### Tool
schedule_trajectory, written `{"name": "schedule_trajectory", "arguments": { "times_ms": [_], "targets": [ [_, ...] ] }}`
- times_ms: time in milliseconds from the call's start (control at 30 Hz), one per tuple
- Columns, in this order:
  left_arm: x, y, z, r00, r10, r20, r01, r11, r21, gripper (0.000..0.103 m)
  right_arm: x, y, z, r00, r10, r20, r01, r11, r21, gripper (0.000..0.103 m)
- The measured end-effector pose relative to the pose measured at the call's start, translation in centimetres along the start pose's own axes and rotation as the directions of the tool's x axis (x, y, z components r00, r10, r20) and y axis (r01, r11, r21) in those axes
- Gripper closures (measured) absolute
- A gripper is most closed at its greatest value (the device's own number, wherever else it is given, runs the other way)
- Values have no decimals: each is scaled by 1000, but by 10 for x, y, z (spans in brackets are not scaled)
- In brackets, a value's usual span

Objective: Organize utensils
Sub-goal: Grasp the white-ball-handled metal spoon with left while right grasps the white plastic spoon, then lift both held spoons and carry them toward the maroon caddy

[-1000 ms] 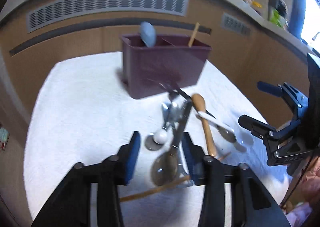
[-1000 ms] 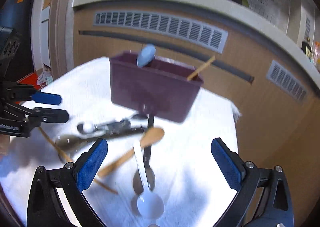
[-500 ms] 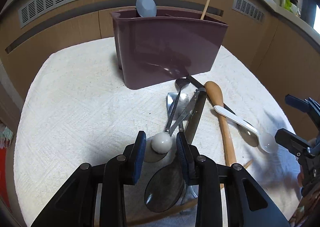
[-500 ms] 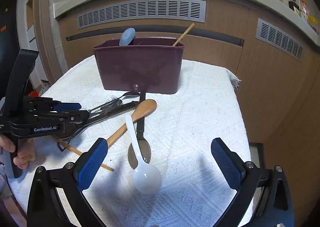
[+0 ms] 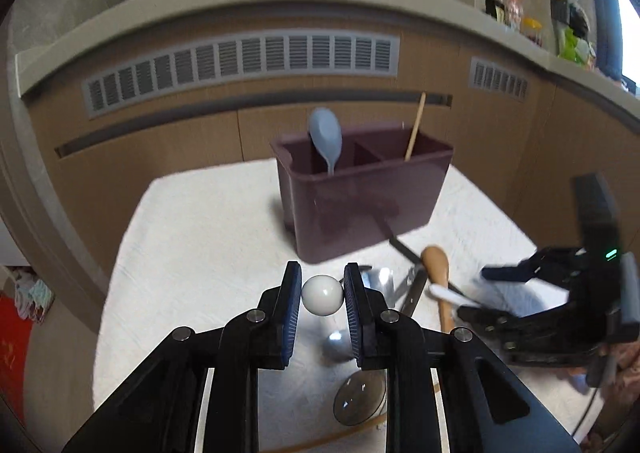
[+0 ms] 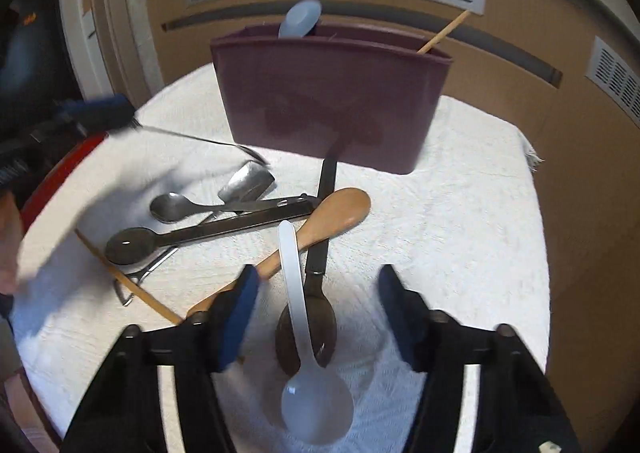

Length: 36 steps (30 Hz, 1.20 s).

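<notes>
My left gripper is closing, and its blue pads press on the white ball end of a thin metal utensil, which hangs lifted above the towel. The maroon caddy stands behind, with a pale blue spoon and a chopstick in it. My right gripper is low over the towel with its jaws closing. The white plastic spoon lies between its fingers, untouched by the pads, on top of a dark metal spoon.
A wooden spoon, a black long-handled spoon, small metal spoons and a loose chopstick lie heaped on the white towel. A wooden cabinet with vents rises behind the caddy.
The left gripper closed on the white ball and rose with the utensil. The right gripper dropped over the white spoon and its jaws narrowed.
</notes>
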<state>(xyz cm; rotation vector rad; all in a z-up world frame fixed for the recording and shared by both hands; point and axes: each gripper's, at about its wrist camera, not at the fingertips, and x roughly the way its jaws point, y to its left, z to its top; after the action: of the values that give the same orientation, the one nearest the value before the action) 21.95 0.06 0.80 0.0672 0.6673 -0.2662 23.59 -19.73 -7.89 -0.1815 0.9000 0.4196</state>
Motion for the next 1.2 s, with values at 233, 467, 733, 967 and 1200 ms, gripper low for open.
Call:
{"name": "schedule_trajectory", "arguments": {
  "times_ms": [233, 467, 733, 967, 1200],
  "targets": [
    [-20, 2, 11, 999, -23, 48, 24, 1000, -14, 80, 14, 3, 3, 998, 31, -61, -31, 1000, 6, 86],
    [-35, -6, 13, 996, -49, 79, 50, 999, -11, 83, -13, 0, -1, 999, 39, 0, -39, 999, 38, 95],
    [-59, -14, 17, 993, -54, 109, 54, 999, 2, 84, -56, -2, 1, 993, 48, 110, -57, 995, 80, 95],
    [-40, 22, 13, 1000, 28, -6, -29, 991, -128, 83, -60, -3, -7, 993, 25, 113, -35, 996, 88, 95],
    [26, 52, 4, 980, -16, -199, -41, 959, -280, 44, -55, -5, -10, 994, 8, 107, -20, 994, 106, 95]
  ]
}}
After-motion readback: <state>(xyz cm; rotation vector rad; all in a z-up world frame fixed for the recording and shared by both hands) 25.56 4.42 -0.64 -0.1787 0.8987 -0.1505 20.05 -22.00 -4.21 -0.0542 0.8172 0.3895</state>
